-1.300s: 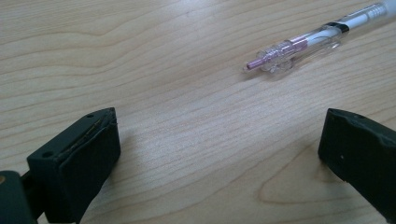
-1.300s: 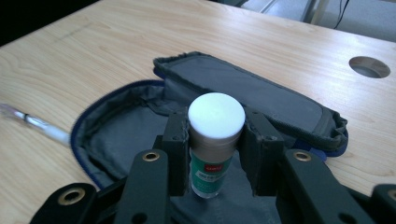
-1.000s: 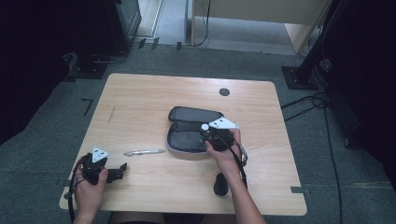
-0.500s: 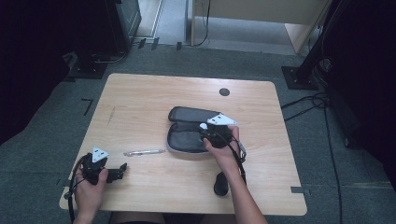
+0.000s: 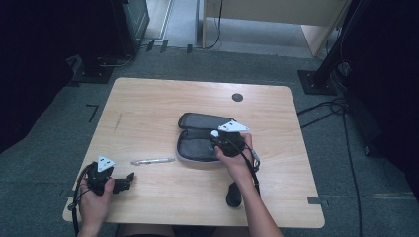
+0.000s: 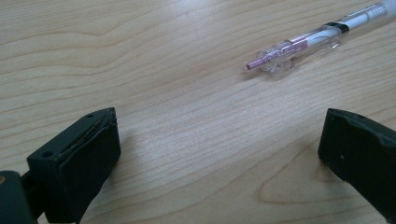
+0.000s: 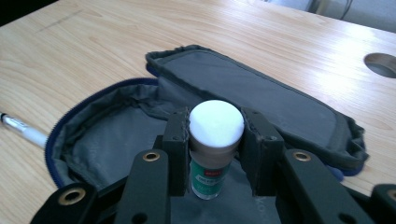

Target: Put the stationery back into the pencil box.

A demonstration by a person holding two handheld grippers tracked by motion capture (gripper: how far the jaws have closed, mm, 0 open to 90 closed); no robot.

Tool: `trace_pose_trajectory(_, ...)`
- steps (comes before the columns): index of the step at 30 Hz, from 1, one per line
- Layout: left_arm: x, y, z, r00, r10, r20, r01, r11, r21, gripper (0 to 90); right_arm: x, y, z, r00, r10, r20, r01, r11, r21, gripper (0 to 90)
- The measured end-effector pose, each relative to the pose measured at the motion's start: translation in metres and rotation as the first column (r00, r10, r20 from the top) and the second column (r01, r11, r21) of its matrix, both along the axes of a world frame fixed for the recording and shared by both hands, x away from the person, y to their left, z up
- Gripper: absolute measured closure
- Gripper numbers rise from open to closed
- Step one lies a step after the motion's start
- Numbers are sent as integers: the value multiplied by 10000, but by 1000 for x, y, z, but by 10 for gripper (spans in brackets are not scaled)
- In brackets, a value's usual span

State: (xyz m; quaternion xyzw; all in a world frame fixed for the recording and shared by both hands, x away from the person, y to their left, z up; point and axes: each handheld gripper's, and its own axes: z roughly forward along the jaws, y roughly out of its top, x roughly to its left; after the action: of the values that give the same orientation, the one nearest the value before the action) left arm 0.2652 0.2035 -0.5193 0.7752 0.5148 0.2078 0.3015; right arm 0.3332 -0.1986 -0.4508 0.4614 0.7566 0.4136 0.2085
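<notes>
Small white-capped, green-labelled bottle (image 7: 215, 149) upright between the right gripper's (image 7: 215, 151) clamped fingers; left gripper's (image 6: 219, 154) fingers apart.

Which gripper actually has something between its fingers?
The right gripper: it clamps a white-capped tube over the open pouch. The left gripper is open.

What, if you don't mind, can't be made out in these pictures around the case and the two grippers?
- Glue stick: right gripper view, its base sits behind the right gripper; label print too small to read.
- Pen: left gripper view, rear end cut off by the top right edge.
- Case: high view, the hand covers its right part.
- Dark object near the table edge: high view, too small to identify.
</notes>
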Motion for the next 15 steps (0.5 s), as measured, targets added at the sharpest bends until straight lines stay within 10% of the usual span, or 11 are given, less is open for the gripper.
trace_pose_trajectory(15, 0, 0, 0, 10000, 0, 1, 0, 10000, -1, 0, 10, 40, 1, 9974, 566, 451, -601, 9950, 793, 656)
